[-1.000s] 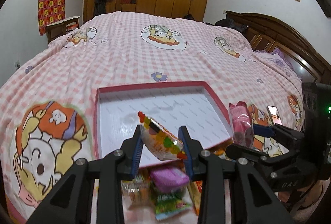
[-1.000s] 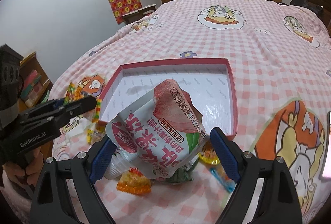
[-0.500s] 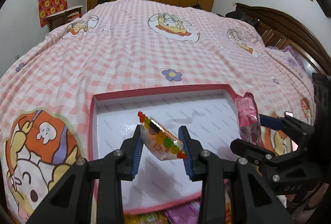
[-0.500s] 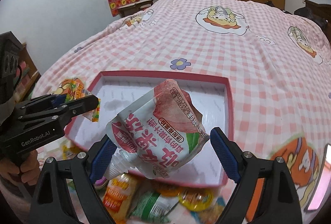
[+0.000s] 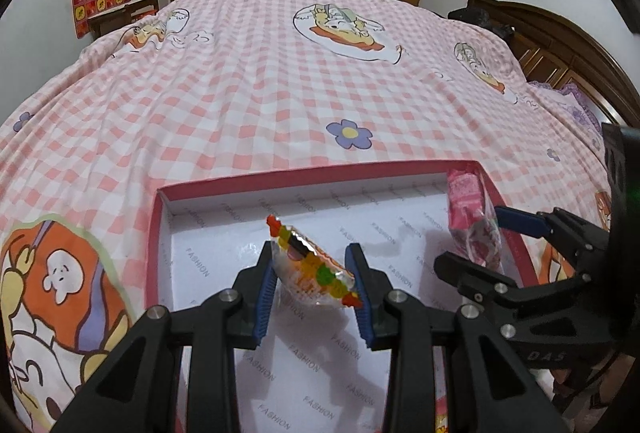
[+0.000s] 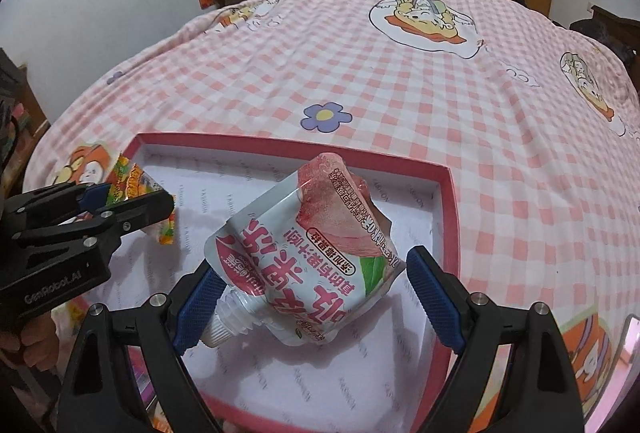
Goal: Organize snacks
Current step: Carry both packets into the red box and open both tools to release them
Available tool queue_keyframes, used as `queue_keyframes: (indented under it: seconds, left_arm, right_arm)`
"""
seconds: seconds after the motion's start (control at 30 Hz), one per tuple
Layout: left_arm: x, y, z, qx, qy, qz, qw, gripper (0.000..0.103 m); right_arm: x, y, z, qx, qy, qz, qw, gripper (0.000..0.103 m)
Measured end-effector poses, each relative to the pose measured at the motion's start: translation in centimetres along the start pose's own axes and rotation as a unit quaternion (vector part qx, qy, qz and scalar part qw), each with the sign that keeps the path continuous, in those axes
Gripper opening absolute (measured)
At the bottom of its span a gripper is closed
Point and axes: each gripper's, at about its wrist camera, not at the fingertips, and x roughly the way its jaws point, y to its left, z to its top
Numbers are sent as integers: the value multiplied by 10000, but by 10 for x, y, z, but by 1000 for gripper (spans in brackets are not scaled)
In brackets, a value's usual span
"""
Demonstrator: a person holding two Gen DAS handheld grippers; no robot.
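Left wrist view first: the left gripper has its jaws closed narrow on a gummy candy packet, which sits crosswise between the blue pads with its long axis tilted, upper end toward the left jaw and lower end at the right one. Straight below and ahead of these jaws lies the white floor of the pink-rimmed box, on the checked bedspread. Off to the right of the left jaws, the right gripper holds a pink pouch over the box's right side.

Right wrist view: the left gripper shows at the left edge with the gummy candy packet in its tips, over the left side of the pink-rimmed box. At centre, the right gripper grips a spouted drink pouch at a medium width; the spout end presses the left pad, the body leans up and away toward the far wall of the box. The right pad looks barely in contact, if at all.

Judging by this, both snacks already hang above the box floor, so the coming move is a straight drop or lowering; neither hand needs to travel sideways.
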Motion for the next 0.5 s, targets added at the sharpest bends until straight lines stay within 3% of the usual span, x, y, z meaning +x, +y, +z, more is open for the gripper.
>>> queue_keyframes:
  seconds: [0.13, 0.3, 0.4, 0.5]
  left_arm:
    - [3, 0, 0, -17, 15, 26, 10000, 36]
    - [0, -2, 2, 38, -71, 128, 9999, 53]
    - [-5, -3, 2, 78, -161, 187, 9997, 55]
    - [-9, -4, 2, 103, -196, 222, 9995, 56]
  right_arm:
    - [8, -2, 4, 14, 32, -44, 10000, 91]
    - [9, -1, 4, -38, -41, -56, 10000, 92]
    - [9, 1, 4, -99, -49, -72, 9999, 101]
    - [5, 0, 5, -112, -132, -85, 9998, 102]
